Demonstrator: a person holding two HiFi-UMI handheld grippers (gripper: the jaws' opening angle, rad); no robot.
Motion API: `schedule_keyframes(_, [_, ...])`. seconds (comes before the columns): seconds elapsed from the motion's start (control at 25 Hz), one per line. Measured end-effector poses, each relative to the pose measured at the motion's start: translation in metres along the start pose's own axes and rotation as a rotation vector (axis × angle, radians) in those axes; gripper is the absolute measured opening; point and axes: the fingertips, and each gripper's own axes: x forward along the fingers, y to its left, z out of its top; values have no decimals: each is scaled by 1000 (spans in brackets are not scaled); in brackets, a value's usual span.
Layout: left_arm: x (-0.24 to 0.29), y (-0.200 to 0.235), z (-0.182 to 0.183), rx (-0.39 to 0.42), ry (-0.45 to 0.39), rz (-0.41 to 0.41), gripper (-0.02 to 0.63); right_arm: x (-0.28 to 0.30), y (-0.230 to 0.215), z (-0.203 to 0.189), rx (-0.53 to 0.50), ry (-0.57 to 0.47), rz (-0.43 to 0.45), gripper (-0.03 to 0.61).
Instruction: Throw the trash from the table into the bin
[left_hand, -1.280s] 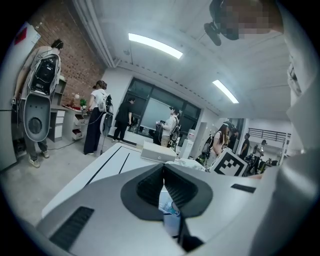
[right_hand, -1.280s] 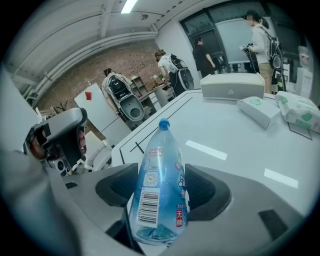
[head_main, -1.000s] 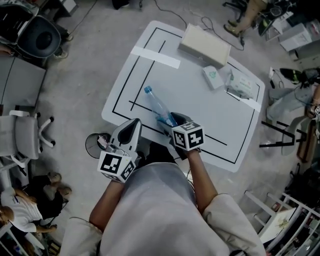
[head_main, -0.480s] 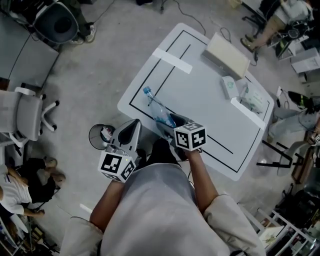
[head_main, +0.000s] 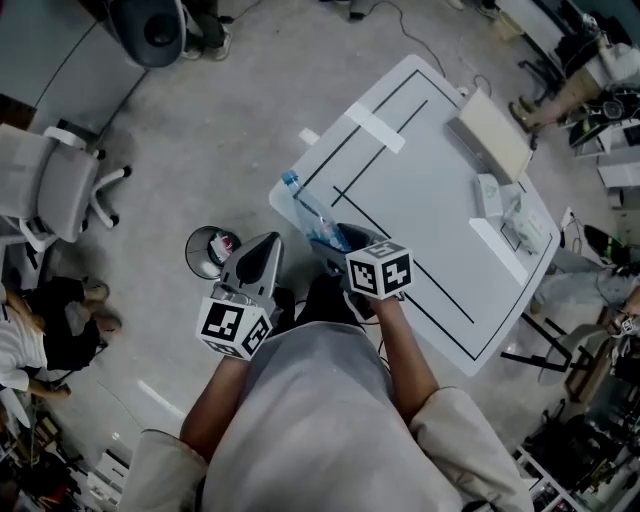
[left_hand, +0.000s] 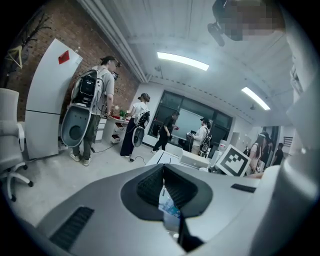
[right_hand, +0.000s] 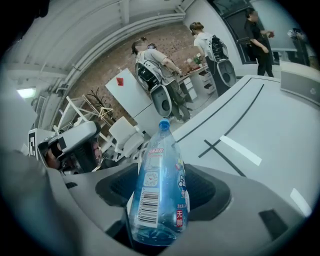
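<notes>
The right gripper view shows the right gripper (right_hand: 161, 207) with jaws clamped on the base of the plastic bottle (right_hand: 160, 175), over the worktop (head_main: 440, 235) corner. Only the head view shows the bin (head_main: 208, 252), its contents unclear, beside the left gripper (head_main: 262, 262), whose jaws are closed and empty.

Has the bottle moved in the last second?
Yes. The bottle in the right gripper has shifted from inside the table's black outline to its left corner, toward the bin.
</notes>
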Motion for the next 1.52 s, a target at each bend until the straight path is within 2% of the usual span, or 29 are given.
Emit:
schedule_keyframes(0.4, [-44,52,-6,-35,-22,111,8,45,54,-3,-65,63,88,298])
schedule_keyframes(1.0, [-148,142,-21,-135,-96,365,8,126,145,-15,-204,191,226,298])
schedule_keyframes(1.52, [-226,190,-41,-225,-169,559,8,181,208,-31,-301,308,344,298])
